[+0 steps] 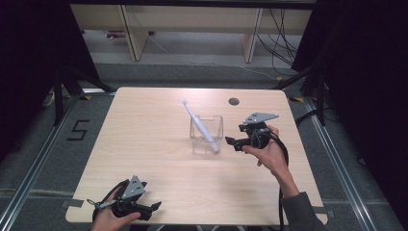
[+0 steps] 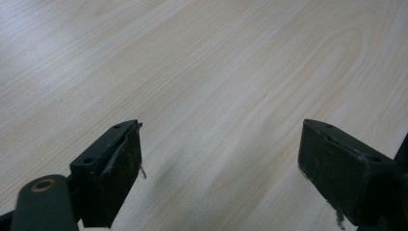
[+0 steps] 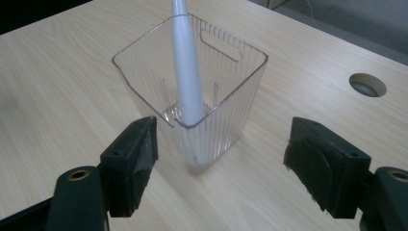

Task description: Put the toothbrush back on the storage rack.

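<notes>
One toothbrush (image 1: 199, 124) leans in one clear cup (image 1: 207, 133) at the table's (image 1: 144, 144) middle; right gripper (image 1: 234, 141) gapes wide just beside it, unobstructed; left gripper (image 1: 153, 208) rests wide open near the front edge.

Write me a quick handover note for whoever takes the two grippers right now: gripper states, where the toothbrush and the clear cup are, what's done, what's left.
Left gripper: jaws open, holding nothing, low at the near left edge of the table, over bare wood.
Right gripper: jaws open, holding nothing, just right of the clear cup and aimed at it, not touching.
Toothbrush: white, standing tilted inside the cup, base in the corner nearest the right gripper, head leaning out over the far left rim.
Cup: upright near the table's middle.
Done: toothbrush appears to be placed in the cup and let go.
Left: probably only pulling the right gripper back; nothing else looks pending.
</notes>
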A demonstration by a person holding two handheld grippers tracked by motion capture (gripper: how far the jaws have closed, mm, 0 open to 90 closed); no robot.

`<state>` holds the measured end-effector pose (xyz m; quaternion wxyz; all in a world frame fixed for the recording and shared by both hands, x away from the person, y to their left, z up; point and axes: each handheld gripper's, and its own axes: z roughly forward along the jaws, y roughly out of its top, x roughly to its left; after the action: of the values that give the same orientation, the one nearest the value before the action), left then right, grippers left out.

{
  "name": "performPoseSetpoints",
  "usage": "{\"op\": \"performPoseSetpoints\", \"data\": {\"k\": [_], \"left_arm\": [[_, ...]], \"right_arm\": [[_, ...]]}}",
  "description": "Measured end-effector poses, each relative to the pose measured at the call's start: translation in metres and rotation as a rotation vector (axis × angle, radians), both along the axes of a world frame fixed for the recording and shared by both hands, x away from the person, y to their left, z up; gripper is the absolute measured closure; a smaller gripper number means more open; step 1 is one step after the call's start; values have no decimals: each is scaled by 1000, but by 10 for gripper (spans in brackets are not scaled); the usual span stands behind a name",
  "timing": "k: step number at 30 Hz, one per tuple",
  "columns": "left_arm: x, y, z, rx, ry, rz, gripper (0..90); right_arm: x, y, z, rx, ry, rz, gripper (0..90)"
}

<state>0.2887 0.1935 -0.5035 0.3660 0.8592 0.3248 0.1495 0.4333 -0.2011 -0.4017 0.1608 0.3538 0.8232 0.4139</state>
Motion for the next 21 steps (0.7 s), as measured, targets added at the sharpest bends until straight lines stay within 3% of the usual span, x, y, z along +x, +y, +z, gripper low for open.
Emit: {"op": "performPoseSetpoints", "data": {"k": [2,4,5,10,11,15,17,18,21], "left_arm": [[-1,-1,0,-17,2,4,150],[-1,-1,0,-16,1,6,150],[0,0,1,-6,0,5,150],[0,0,1,-5,0,5,150],[0,0,1,-7,0,5,150],[-1,0,1,-5,4,4,150],[0,0,1,-4,2,4,149],[-1,-1,0,-28,4,14,149],[-1,-2,0,-30,5,16,149]], "right_arm": [[-2,-2,-2,-3,-6,-1,268],[-5,-4,-4,-7,-4,-8,264],[-7,-4,-5,-1,19,-11,261],[-10,-7,-10,-2,23,-10,253],[-10,-8,-13,-6,3,-3,252],[-15,-8,-14,2,32,-13,250],[-14,-10,-17,9,5,-1,248],[-16,-12,-18,-4,-2,-10,248],[-19,-12,-20,7,34,-19,247]]}}
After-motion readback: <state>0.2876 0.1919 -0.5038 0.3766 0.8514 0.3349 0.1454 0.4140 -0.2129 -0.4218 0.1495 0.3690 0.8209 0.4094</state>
